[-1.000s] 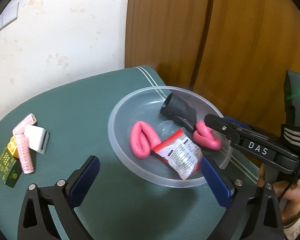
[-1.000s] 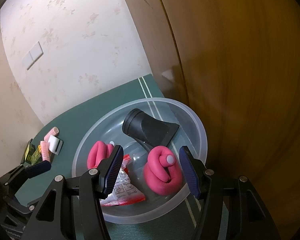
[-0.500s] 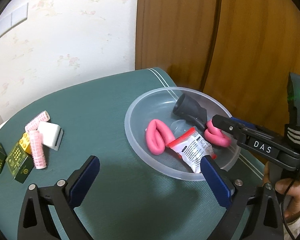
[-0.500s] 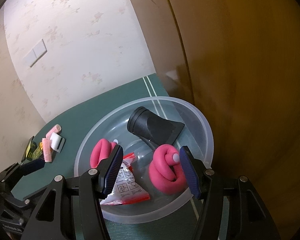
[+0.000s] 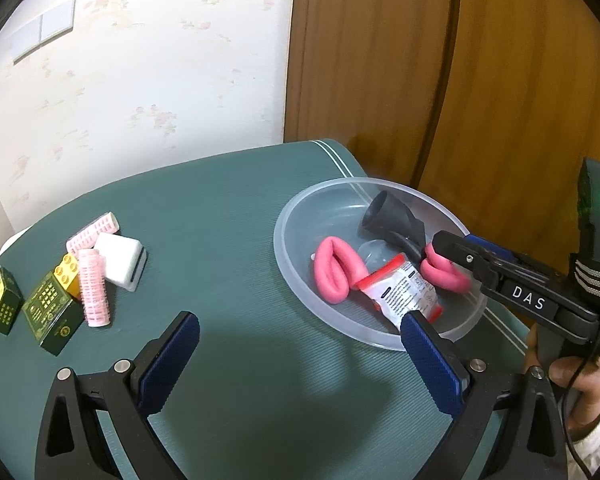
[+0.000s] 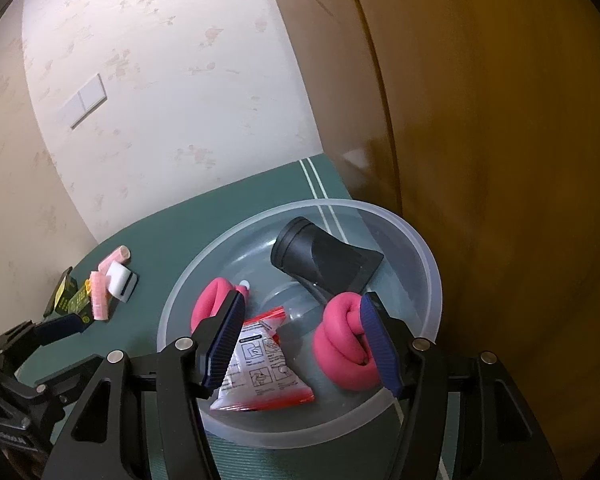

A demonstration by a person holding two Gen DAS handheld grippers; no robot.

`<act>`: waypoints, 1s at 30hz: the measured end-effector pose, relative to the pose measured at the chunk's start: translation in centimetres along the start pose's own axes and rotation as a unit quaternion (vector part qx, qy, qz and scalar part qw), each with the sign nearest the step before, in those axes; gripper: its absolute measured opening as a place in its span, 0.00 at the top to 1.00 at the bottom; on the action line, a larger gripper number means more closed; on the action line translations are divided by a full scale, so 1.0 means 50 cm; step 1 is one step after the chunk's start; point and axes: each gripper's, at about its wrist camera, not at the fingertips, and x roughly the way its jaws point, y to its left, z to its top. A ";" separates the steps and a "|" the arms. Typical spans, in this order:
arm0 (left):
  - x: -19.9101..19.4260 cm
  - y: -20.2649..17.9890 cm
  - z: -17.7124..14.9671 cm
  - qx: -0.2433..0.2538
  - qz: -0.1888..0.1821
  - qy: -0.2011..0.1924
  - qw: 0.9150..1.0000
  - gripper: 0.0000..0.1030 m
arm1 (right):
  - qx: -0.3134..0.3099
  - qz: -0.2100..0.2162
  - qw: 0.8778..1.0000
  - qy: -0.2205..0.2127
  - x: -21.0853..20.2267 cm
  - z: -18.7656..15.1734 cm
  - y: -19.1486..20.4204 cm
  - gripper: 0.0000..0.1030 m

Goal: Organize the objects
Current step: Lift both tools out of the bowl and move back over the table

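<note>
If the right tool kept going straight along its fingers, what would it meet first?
Probably the red-and-white sachet lying in the clear bowl, just ahead between the right tool's open fingers; depth is uncertain.

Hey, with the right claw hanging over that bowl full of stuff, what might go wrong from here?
1. The right claw hangs open above the clear bowl; dipping in, a pad might catch the coiled pink foam roller beside it and drag it out.
2. The bowl sits near the table's edge by the wooden door; a push could slide it off.
3. The red-and-white packet lies loose and may snag too.
</note>
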 end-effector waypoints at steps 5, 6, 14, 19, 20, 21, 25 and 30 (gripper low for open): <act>-0.009 0.018 -0.005 -0.006 0.004 -0.001 1.000 0.01 | -0.009 0.002 1.000 -0.007 -0.002 -0.002 0.011 0.40; -0.011 0.023 -0.006 -0.007 0.003 -0.001 1.000 0.01 | -0.010 0.002 1.000 -0.008 -0.003 -0.003 0.013 0.40; -0.025 0.058 -0.015 -0.020 0.008 -0.003 1.000 0.01 | -0.017 0.005 1.000 -0.011 -0.006 -0.006 0.026 0.40; -0.035 0.078 -0.022 -0.022 0.009 -0.004 1.000 0.01 | -0.026 0.010 1.000 -0.007 -0.006 -0.008 0.044 0.40; -0.037 0.082 -0.023 -0.022 0.009 -0.004 1.000 0.01 | -0.029 0.011 1.000 -0.006 -0.006 -0.008 0.048 0.40; -0.039 0.086 -0.024 -0.023 0.011 -0.004 1.000 0.01 | -0.031 0.012 0.999 -0.005 -0.006 -0.009 0.052 0.40; -0.047 0.111 -0.029 -0.029 0.018 -0.004 0.999 0.01 | -0.050 0.018 0.999 0.005 -0.002 -0.010 0.080 0.40; -0.054 0.147 -0.037 -0.037 0.028 -0.002 0.999 0.01 | -0.087 0.027 0.996 0.010 0.001 -0.013 0.124 0.40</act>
